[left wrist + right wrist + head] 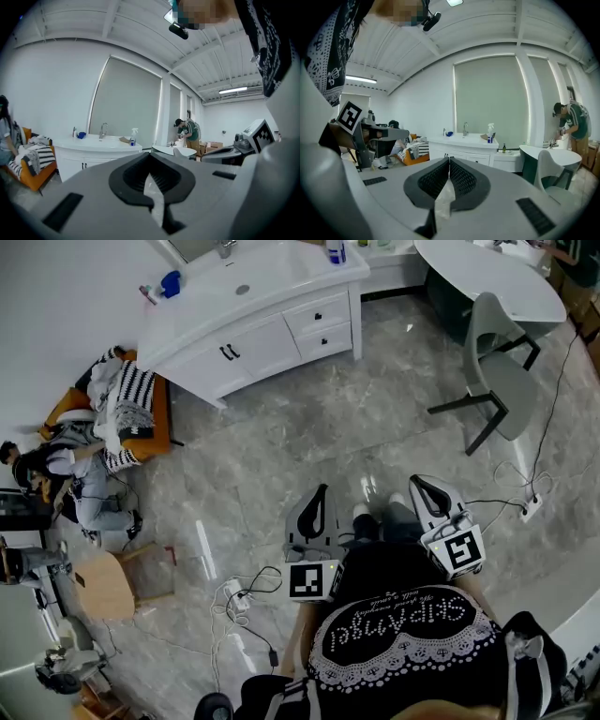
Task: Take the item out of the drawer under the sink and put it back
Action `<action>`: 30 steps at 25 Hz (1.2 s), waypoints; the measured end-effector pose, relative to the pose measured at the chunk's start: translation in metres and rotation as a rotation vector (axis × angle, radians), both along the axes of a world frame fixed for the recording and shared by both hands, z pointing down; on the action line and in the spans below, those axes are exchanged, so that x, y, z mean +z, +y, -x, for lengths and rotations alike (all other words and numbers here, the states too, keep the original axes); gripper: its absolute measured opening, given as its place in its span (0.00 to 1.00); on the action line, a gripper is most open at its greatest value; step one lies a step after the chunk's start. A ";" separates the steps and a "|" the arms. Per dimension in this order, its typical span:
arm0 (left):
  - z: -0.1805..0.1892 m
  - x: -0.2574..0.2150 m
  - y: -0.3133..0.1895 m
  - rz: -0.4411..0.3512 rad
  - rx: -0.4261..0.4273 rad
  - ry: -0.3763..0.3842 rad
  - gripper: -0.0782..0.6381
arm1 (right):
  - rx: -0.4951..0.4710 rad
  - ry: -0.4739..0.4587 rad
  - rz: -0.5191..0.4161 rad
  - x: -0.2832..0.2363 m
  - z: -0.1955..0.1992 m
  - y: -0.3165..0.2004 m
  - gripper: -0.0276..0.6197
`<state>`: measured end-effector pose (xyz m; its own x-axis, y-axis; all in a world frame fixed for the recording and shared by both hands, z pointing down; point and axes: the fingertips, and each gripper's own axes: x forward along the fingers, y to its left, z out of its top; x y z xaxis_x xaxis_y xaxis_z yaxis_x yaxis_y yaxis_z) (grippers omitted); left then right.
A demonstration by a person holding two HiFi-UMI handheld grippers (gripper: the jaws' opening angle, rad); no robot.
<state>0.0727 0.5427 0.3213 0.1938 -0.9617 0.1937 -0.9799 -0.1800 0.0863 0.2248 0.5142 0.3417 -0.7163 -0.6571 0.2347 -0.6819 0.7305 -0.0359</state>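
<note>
Mid frame, the floor (281, 442) is glossy grey marble-look tile with light glints. At top, the vanity cabinet (258, 348) has smooth white fronts and dark handles, and the basin top (272, 273) is glossy white. Upper right, the chair (497, 352) has a matt grey plastic shell. Lower left, the stool (101, 585) is pale wood. At left, striped cloth (131, 395) lies on an orange sofa (159, 423). The left gripper (321, 491) and right gripper (419, 480) are matt grey plastic with black textured pads (461, 180).

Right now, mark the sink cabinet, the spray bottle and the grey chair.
sink cabinet (258, 343): head view, on a door front.
spray bottle (490, 136): right gripper view, on its body.
grey chair (489, 332): head view, on its grey shell.
</note>
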 end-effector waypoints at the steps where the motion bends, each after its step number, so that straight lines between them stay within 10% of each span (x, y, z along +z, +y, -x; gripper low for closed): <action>1: 0.001 0.000 -0.001 0.002 0.000 0.000 0.11 | -0.003 -0.015 0.003 -0.002 0.002 -0.001 0.07; 30: 0.008 0.012 -0.135 0.043 -0.144 0.065 0.11 | -0.105 -0.034 -0.019 -0.004 0.004 -0.160 0.07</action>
<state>0.0646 0.4082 0.3329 0.0678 -0.9715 0.2272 -0.9873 -0.0326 0.1555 0.2208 0.3540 0.3382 -0.7886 -0.5824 0.1971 -0.6005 0.7985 -0.0432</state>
